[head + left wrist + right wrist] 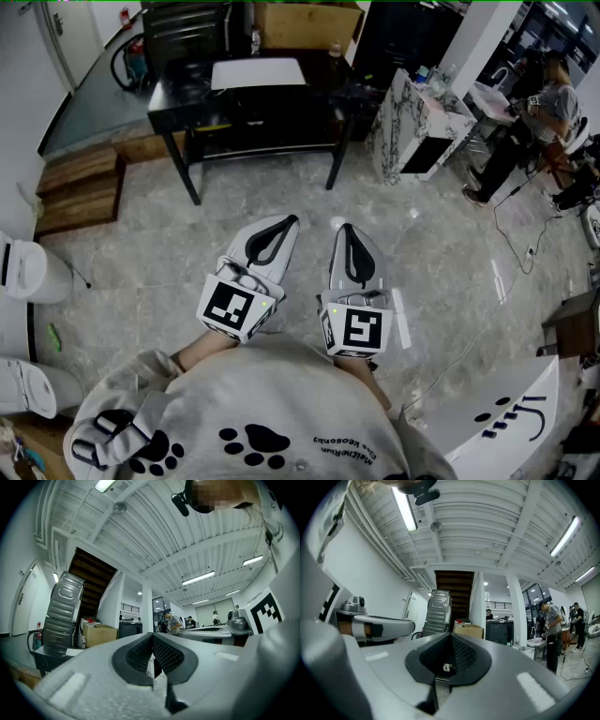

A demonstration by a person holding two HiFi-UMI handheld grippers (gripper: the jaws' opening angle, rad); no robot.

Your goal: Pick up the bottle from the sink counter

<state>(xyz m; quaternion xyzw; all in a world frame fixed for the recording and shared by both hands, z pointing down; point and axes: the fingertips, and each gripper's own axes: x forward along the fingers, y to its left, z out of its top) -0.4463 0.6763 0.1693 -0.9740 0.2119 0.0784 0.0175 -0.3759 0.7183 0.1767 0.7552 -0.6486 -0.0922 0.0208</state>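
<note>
The marble-patterned sink counter (412, 127) stands across the floor to the front right, with small bottles (424, 74) on top that are too small to tell apart. It also shows far off in the right gripper view as the sink counter (534, 645). My left gripper (284, 225) and right gripper (344, 231) are side by side close to my chest, pointing forward and well short of the counter. Both are shut with nothing between the pads. The left gripper (152, 637) and right gripper (451, 638) show their dark pads meeting.
A black table (178, 98) with a white sheet (258, 72) and a cardboard box (305, 23) stands straight ahead. A person (544, 103) works at the far right. Cables (511, 248) trail over the pale floor. White appliances (28, 272) sit at the left.
</note>
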